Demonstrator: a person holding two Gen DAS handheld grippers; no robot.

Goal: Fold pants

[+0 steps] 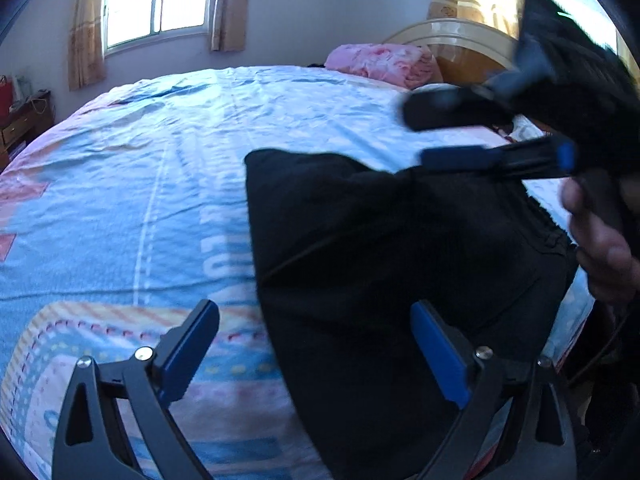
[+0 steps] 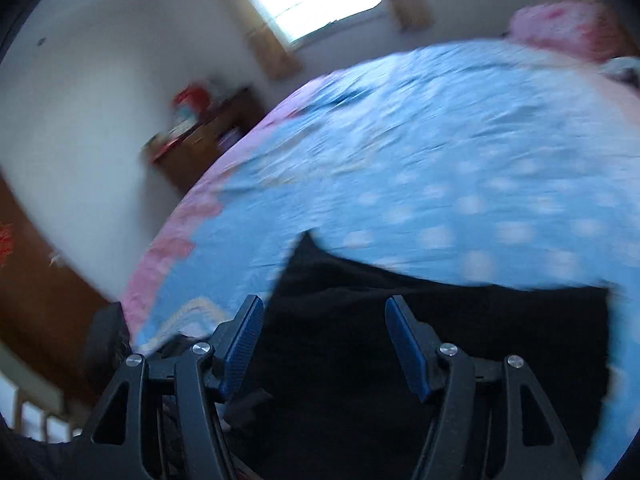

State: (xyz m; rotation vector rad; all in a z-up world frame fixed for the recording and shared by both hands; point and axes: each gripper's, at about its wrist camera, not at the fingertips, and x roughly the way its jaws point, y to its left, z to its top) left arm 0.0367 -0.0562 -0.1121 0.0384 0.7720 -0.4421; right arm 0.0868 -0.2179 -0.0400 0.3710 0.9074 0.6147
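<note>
The pants (image 1: 380, 260), black and folded into a thick block, lay on the blue patterned bedspread (image 1: 140, 180) near the bed's near edge. The left gripper (image 1: 316, 356) hung over their near left edge with its jaws spread wide; one blue pad stood over the bedspread, the other over the black cloth, and nothing was clamped between them. The right gripper (image 1: 452, 132) showed in the left wrist view above the pants' far right corner, blurred, held by a hand (image 1: 600, 248) at the frame's right edge. Its jaws were parted with no cloth between them. In the right wrist view, also blurred, the right gripper (image 2: 324, 344) pointed over the pants (image 2: 460, 340), its pads apart and clear of the fabric. A pink pillow (image 1: 380, 62) sat by the headboard (image 1: 448, 40), beyond the pants.
</note>
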